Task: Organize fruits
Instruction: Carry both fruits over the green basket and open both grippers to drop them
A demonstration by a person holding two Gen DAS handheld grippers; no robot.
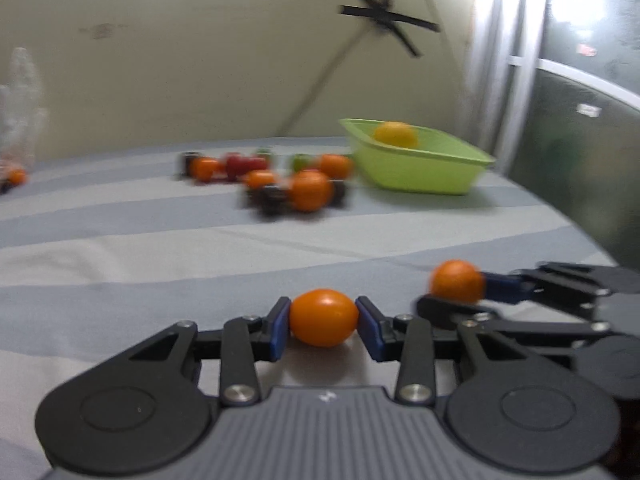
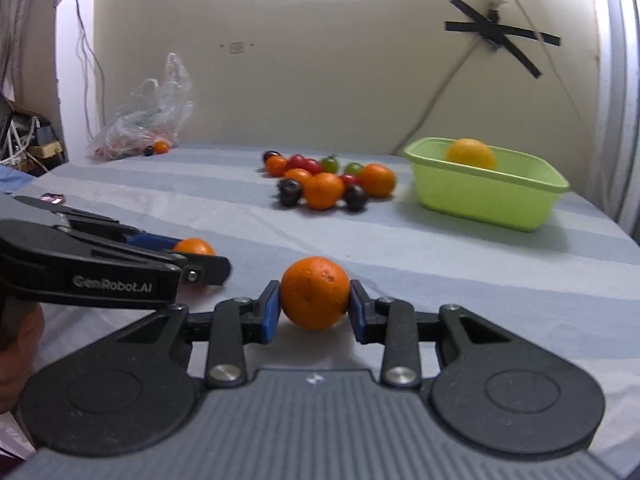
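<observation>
striped bedsheet (image 2: 460,264), left gripper (image 1: 323,322) clamping smooth orange fruit (image 1: 323,317), right gripper (image 2: 314,306) alongside clamping dimpled orange (image 2: 315,292)

1. You get soft, even indoor light and faint shadows on the striped cloth (image 2: 440,264).
2. Your left view is motion-blurred; the fruit pile (image 1: 280,180) smears.
3. Your right view is sharper, with fisheye bending and dark corners.
</observation>
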